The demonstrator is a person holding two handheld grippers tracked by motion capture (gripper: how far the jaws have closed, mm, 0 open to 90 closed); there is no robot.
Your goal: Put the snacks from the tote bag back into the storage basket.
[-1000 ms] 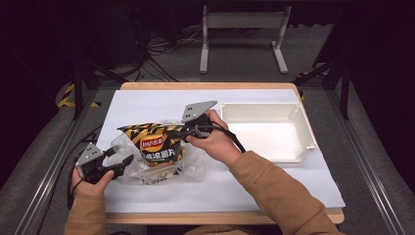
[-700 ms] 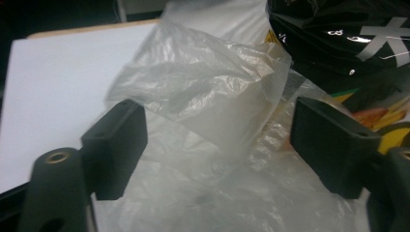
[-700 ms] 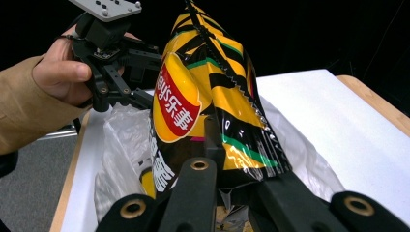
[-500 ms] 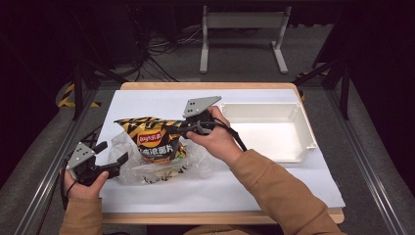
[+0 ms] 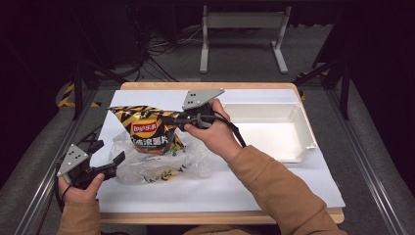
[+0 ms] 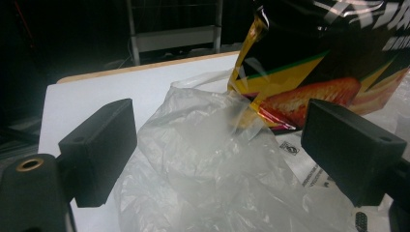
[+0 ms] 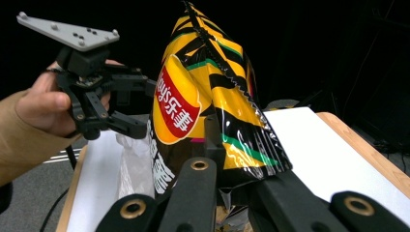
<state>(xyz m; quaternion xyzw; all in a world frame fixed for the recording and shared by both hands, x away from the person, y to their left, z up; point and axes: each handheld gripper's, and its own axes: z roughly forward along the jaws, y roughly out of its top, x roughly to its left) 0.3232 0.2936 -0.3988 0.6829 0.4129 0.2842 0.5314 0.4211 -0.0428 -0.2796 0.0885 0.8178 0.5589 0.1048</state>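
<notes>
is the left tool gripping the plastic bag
No, the left tool stands open in its own view, its jaws wide apart on either side of the clear plastic bag without pressing on it.

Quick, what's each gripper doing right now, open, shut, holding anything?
Left gripper: open, jaws just widened, holding nothing, beside the plastic bag.
Right gripper: shut on the chip bag.

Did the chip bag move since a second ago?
Yes. In the high view the chip bag, held by the right gripper, has lifted out of the plastic bag, toward the table's far edge.
</notes>
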